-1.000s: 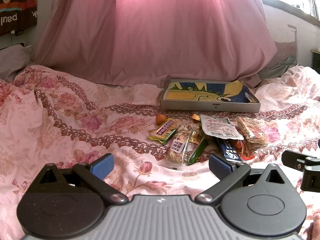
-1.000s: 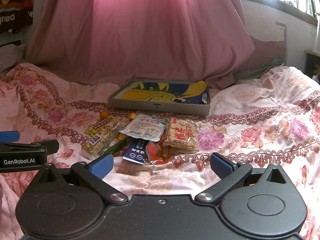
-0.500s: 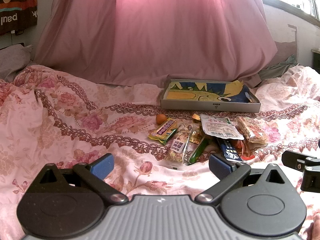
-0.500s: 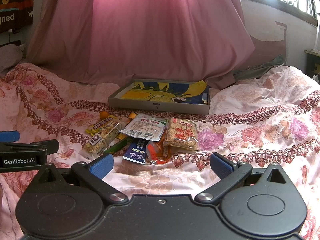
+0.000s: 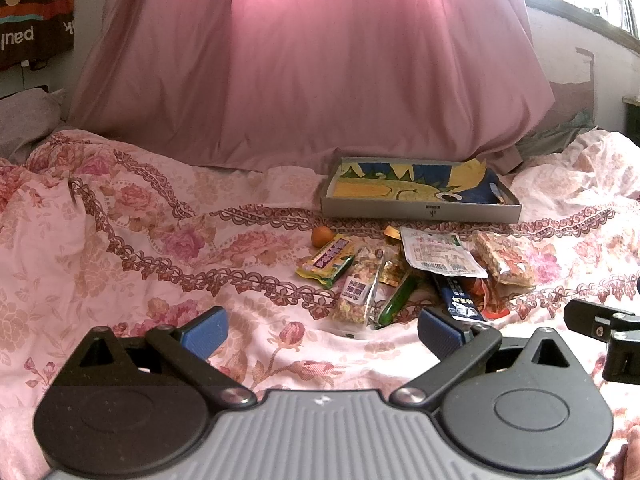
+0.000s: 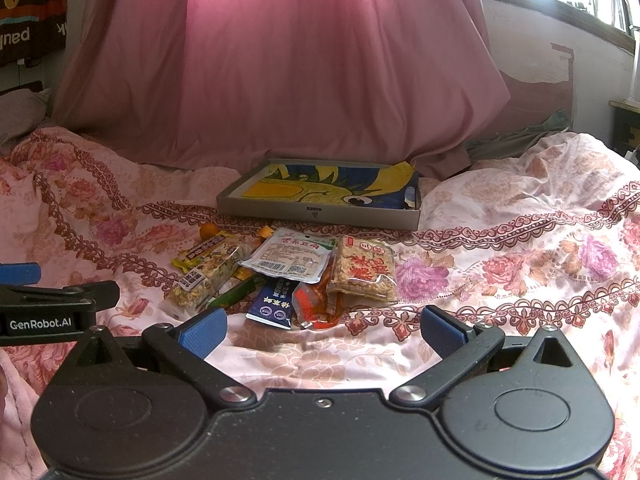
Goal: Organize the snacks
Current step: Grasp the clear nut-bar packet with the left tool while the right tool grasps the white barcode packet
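Your left gripper (image 5: 322, 330) hangs released over the floral bedspread (image 5: 120, 248), its blue pads wide apart with nothing between them; your right gripper (image 6: 322, 330) is spread the same way and equally empty. Only the right wrist view shows the "GenRobot.AI" lettering on the side of the left gripper at its left edge, while the left wrist view catches just a black part of the right gripper at its right edge.

The snacks (image 6: 288, 272) lie in one loose heap on the bedspread, just in front of a single shallow grey box (image 6: 320, 216) with a yellow-and-blue picture inside. You can count roughly eight items: a yellow bar (image 5: 328, 258), a clear nut pack (image 5: 358, 286), a green stick (image 5: 394, 300), a white pouch (image 6: 292, 258), a dark blue sachet (image 6: 272, 302), a red-orange packet (image 6: 316, 304), a crisp rice cake pack (image 6: 366, 270) and one small orange (image 5: 322, 236). Their printed text is too small to read.
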Available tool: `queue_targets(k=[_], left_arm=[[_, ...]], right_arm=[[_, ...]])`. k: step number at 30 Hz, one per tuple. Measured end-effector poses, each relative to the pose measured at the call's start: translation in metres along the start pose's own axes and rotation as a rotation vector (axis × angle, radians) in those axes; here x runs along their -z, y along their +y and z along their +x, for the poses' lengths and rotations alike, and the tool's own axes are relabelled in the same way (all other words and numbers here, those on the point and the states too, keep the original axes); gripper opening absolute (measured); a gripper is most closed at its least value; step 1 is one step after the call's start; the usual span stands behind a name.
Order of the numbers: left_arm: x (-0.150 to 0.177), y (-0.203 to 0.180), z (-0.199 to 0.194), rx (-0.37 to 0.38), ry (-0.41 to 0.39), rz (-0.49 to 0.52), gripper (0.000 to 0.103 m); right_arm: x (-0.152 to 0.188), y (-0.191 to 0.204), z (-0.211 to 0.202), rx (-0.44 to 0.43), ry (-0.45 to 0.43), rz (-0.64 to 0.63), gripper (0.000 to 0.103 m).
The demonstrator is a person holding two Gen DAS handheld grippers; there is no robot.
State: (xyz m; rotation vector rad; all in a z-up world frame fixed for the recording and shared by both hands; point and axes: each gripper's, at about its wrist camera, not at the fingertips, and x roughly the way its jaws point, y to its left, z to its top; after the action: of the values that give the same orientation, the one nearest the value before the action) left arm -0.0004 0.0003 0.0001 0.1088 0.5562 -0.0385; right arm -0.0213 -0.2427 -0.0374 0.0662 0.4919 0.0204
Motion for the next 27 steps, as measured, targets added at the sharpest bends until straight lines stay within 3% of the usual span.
queue_targets(k=[7,14,18,23,27], left_arm=[[0.003,-0.002,0.003,-0.010,0.015,0.010,0.103],[-0.006,0.004,0.017,0.014,0.091,-0.008,0.103],[-0.014,0.006,0.030,0.048,0.122,-0.009,0.103],[-0.027,0.008,0.048,0.122,0.135,0.013,0.103],[-0.040,0.006,0.068,0.153,0.144,0.081,0.103]], right_arm=[[-0.002,0.001,-0.002,0.033,-0.006,0.001,0.103],[-0.013,-0.012,0.004,0.080,-0.009,0.026,0.103],[-0.022,-0.009,0.010,0.153,-0.032,-0.093,0.103],[-0.030,-0.009,0.027,0.143,-0.029,-0.235,0.102],[-0.036,-0.011,0.048,0.103,0.007,-0.260,0.102]])
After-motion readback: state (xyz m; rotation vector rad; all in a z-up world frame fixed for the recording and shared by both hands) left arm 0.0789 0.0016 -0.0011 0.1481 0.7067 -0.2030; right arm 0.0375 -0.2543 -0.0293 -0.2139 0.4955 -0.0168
